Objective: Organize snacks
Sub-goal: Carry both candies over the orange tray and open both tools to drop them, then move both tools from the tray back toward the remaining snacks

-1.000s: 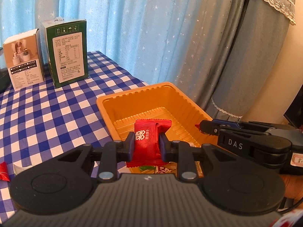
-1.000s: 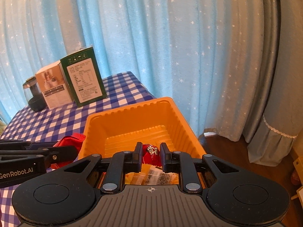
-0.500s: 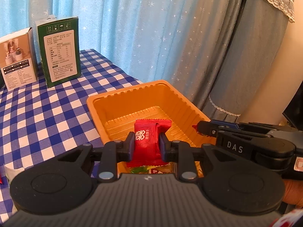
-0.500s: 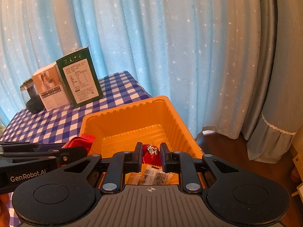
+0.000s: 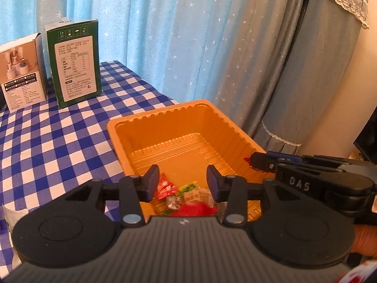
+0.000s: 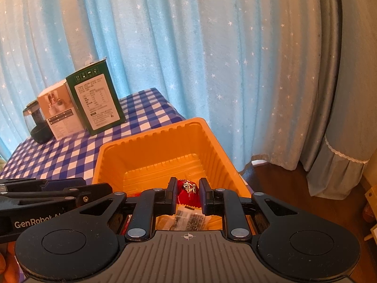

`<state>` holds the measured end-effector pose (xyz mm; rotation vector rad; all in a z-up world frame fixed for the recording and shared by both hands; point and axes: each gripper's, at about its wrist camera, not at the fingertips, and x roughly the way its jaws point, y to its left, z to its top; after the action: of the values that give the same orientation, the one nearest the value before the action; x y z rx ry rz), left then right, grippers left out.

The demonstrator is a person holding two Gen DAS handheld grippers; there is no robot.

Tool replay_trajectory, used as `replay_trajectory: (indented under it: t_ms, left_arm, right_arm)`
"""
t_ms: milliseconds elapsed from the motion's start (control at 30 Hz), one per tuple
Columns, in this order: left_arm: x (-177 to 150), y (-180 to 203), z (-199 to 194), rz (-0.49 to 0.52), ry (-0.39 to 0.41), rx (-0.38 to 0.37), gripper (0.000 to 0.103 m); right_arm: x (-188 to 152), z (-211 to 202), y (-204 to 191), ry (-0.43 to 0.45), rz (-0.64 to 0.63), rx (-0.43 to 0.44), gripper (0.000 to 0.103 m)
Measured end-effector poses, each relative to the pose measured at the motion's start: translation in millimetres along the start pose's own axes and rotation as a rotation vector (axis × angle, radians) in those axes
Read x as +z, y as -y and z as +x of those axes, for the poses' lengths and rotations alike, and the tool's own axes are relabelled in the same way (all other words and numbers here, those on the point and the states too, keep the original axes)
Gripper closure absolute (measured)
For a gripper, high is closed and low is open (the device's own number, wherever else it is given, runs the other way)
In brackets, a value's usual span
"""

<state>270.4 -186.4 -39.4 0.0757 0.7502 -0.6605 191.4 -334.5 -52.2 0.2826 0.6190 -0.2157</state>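
Observation:
An orange plastic tray (image 5: pixel 162 139) sits on the blue checked tablecloth near the table's right edge; it also shows in the right wrist view (image 6: pixel 155 151). My left gripper (image 5: pixel 183 184) is open and empty above the tray's near end. Below it lie several wrapped snacks, among them a red packet (image 5: pixel 193 210) and a small red-and-white candy (image 5: pixel 166 187). My right gripper (image 6: pixel 187 192) is shut on a small red wrapped candy (image 6: pixel 188 191) over the tray's near end. A clear printed packet (image 6: pixel 188 219) lies under it.
A green carton (image 5: pixel 75 61) and a white product box (image 5: pixel 22 70) stand at the back of the table (image 5: pixel 59 136), with a dark jar (image 6: pixel 37 125) beside them. Blue starred curtains hang behind. The table's edge and the floor (image 6: pixel 278 184) lie right of the tray.
My left gripper has opened and the red packet it held has dropped into the tray. The right gripper keeps its hold on the red candy and has barely moved.

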Motion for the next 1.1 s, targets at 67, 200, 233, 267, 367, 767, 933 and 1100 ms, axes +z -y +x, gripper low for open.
replay_trajectory:
  t_ms: [67,200,233,267,367,767,933,1100]
  left_arm:
    - [-1,-4,0,-0.005,-0.002,0.01,0.063]
    - [-3,-11,-3,-0.011,-0.002,0.032,0.063]
    - [-3,-13,-4,-0.013,-0.001,0.037,0.063]
    - [-3,-14,-5,-0.014,0.001,0.041,0.062]
    - [-4,-19,-8,-0.02,0.005,0.048,0.06]
    - [-9,-34,-15,-0.034,-0.003,0.076,0.05]
    - [-11,-40,-19,-0.04,0.0,0.085,0.05]
    - [-15,-45,-24,-0.039,0.002,0.094,0.048]
  right_arm:
    - [0,0,0,0.001,0.004,0.002,0.084]
    - [-1,-1,0,0.002,0.002,0.007,0.084]
    - [-1,-1,-1,0.003,0.003,0.009,0.084]
    - [-1,-1,-2,0.004,0.003,0.013,0.084]
    - [-1,-1,-4,0.007,-0.001,0.02,0.084]
    - [-1,3,3,0.006,0.09,0.075,0.052]
    - [0,1,2,0.017,0.09,0.056,0.052]
    - [-1,-2,-7,0.024,0.057,0.065,0.052]
